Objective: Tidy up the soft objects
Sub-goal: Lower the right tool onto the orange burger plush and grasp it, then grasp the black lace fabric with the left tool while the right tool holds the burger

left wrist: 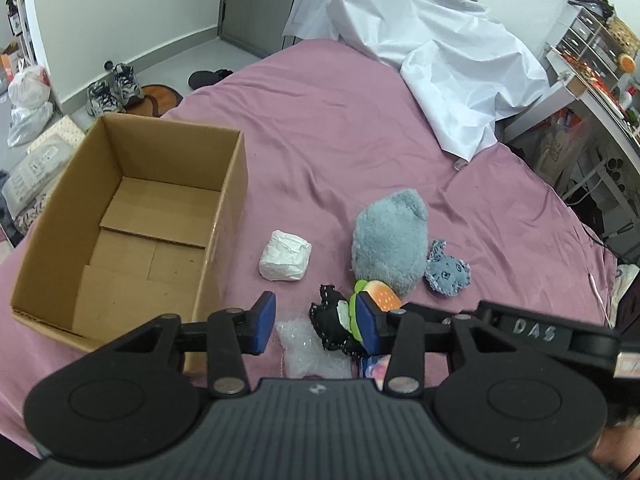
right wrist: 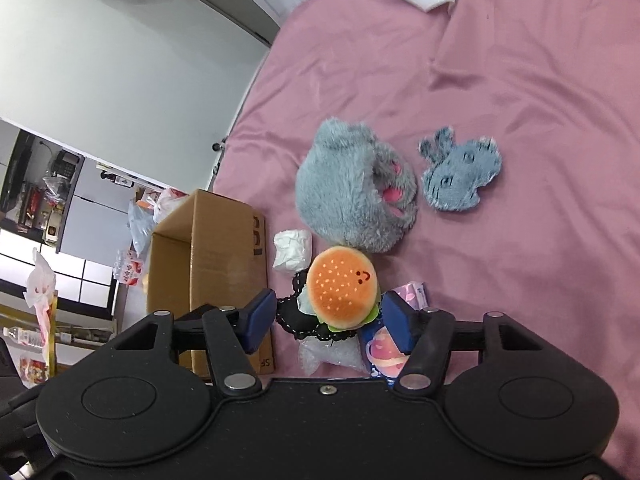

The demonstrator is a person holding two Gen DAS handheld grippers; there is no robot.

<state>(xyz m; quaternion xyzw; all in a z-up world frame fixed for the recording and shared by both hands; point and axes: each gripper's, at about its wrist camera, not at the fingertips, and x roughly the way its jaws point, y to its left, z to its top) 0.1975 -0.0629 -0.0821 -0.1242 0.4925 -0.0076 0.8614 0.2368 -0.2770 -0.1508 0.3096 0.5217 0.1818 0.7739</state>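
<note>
Altogether two grey plushies (right wrist: 354, 186) (right wrist: 460, 176) — one burger (right wrist: 342, 286).

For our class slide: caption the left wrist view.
Open left gripper hovers over soft toys beside an empty cardboard box on a pink bed.

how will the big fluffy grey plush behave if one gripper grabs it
The big fluffy grey plush looks soft and stuffed, so it would likely squash between the fingers rather than resist. It is probably light for its bulk. Its long fur may slip, and its rounded body on the wrinkled pink bedsheet could roll if pushed.
</note>
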